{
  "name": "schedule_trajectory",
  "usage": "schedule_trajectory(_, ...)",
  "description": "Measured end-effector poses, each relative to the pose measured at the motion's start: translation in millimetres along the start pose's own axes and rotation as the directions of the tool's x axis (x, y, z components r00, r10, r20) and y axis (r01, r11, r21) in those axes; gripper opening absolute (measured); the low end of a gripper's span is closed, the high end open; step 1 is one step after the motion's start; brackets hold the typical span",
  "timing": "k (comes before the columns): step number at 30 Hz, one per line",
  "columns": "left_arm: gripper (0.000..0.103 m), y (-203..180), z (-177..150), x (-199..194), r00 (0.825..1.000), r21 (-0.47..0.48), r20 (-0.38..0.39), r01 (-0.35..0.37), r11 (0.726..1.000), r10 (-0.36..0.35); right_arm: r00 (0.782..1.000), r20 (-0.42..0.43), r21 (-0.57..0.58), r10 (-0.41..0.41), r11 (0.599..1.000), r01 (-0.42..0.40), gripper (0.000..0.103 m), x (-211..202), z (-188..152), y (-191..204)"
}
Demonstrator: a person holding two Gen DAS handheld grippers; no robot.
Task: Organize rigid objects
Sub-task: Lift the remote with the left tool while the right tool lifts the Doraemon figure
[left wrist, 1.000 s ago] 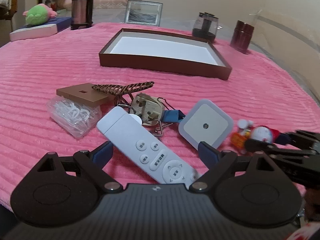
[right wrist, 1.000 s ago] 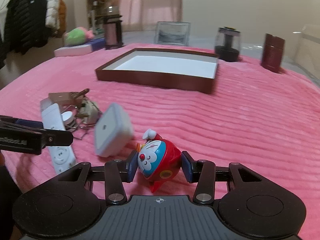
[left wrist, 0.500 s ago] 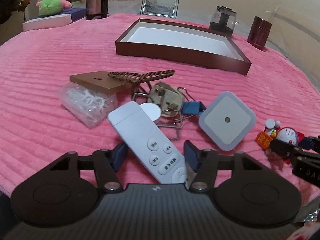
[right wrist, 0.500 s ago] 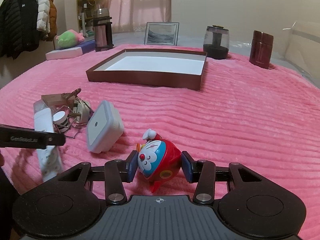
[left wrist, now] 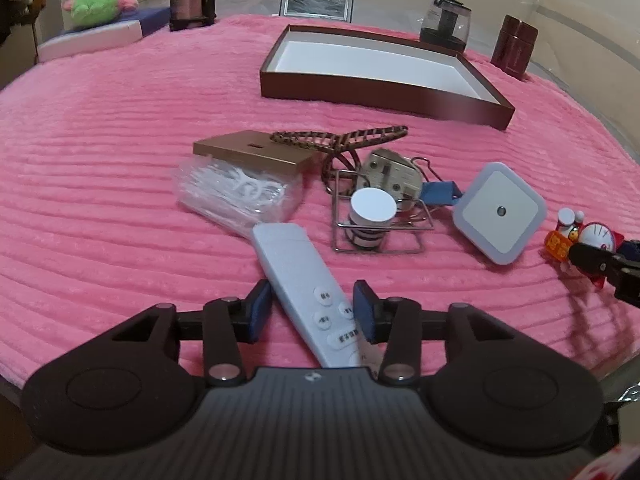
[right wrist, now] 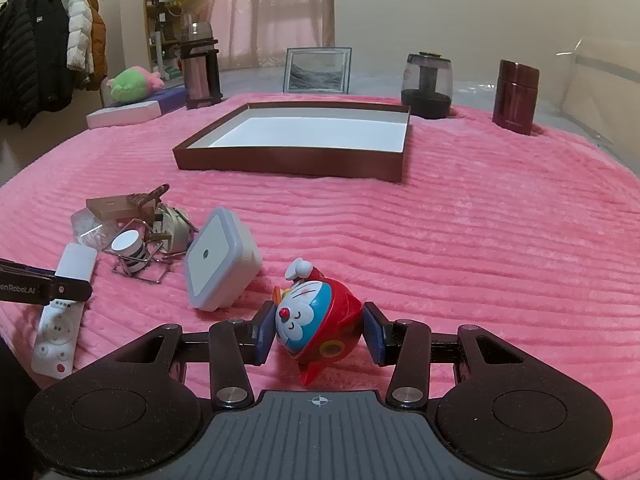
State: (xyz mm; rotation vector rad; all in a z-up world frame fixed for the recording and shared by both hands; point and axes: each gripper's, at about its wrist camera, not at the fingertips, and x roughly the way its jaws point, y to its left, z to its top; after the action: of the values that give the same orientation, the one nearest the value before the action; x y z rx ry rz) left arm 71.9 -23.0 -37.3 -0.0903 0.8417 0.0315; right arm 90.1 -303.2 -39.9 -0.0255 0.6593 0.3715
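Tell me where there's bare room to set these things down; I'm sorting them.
The white floor of the shallow brown tray is bare. So is the pink ribbed blanket between tray and red-and-blue cat toy. Crowded: the pile around the square white night light.

Both wrist cameras look low and close across the pink blanket [left wrist: 120, 140], sharing the tray [right wrist: 288, 160].

Cream wall [right wrist: 460, 8], pink-curtained window [right wrist: 276, 12], bookshelf [right wrist: 160, 20], coat rail with jackets [right wrist: 44, 56] at left.
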Motion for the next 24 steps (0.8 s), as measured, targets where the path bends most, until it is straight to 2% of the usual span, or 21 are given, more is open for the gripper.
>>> schedule_trajectory(3,0.051,-3.1,-3.3,-3.9,0.999,0.007,0.017,-0.05,0.999,0.05,1.0,0.0,0.007,-0.012,1.0,0.012,0.042,0.1,-0.1,2.2)
schedule_trajectory(6,0.052,-9.6,-8.1,-7.3,0.995,0.001,0.036,-0.09,0.996,0.089,1.0,0.0,0.016,-0.019,1.0,0.019,0.042,0.4,-0.9,2.7)
schedule_trajectory(11,0.052,-24.3,-16.8,0.0,0.991,0.057,0.038,-0.131,0.99,0.129,1.0,-0.003,0.016,-0.02,1.0,0.02,0.042,0.6,-0.8,3.7)
schedule_trajectory(16,0.054,-17.2,-17.7,-5.0,0.983,0.071,0.067,-0.173,0.982,0.168,1.0,-0.002,0.021,-0.03,0.999,0.03,0.042,-0.1,-2.1,1.5)
schedule_trajectory(21,0.053,1.1,-18.6,-5.6,0.984,0.02,0.043,-0.177,0.984,0.176,1.0,-0.002,0.025,-0.029,0.999,0.029,0.042,0.3,-2.7,1.0)
schedule_trajectory(24,0.049,6.2,-20.3,-6.1,0.986,0.001,0.038,-0.164,0.987,0.164,1.0,-0.003,0.024,-0.028,0.999,0.028,0.042,0.6,-2.9,2.0)
